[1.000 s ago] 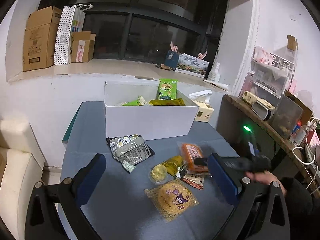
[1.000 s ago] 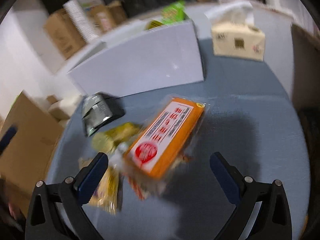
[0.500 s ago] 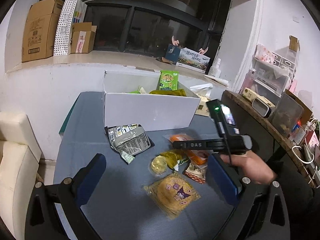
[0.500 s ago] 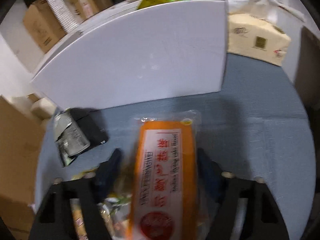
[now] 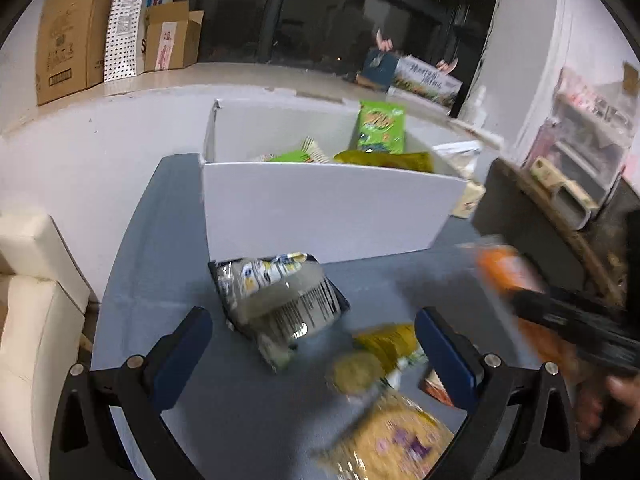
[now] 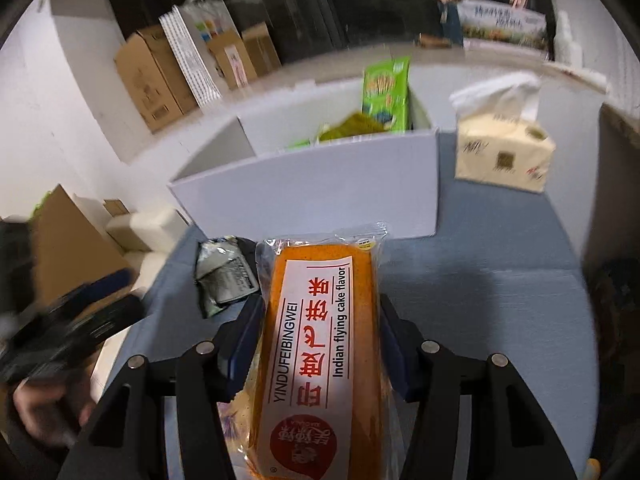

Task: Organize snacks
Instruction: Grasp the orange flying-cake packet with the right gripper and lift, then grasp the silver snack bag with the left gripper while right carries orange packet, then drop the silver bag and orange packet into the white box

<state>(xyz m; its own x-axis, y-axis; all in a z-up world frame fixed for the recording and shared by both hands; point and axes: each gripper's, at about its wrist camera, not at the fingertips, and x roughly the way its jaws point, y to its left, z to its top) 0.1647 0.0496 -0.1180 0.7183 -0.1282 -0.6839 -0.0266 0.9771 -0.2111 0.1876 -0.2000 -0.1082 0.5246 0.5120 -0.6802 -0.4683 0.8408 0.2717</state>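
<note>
My right gripper (image 6: 320, 312) holds an orange flying-cake pack (image 6: 320, 340) lengthwise, lifted off the blue table (image 6: 480, 300). Its jaws are closing, with both pads against the pack's sides. In the left wrist view that pack (image 5: 508, 272) shows blurred at the right. My left gripper (image 5: 312, 320) is open over a silver packet (image 5: 280, 300), not touching it. A yellow packet (image 5: 384, 348) and a round biscuit pack (image 5: 396, 440) lie near its right finger. Behind them stands the white box (image 5: 320, 216) with a green packet (image 5: 380, 126) and other snacks inside.
A tissue box (image 6: 504, 160) stands to the right of the white box. Cardboard boxes (image 5: 64, 40) line the window ledge behind. A cream sofa cushion (image 5: 32, 320) sits left of the table, and a dark shelf (image 5: 560, 192) with clutter runs along the right.
The right gripper's jaws closed around the orange pack and raised it off the table. The left gripper moved forward and down towards the silver packet.
</note>
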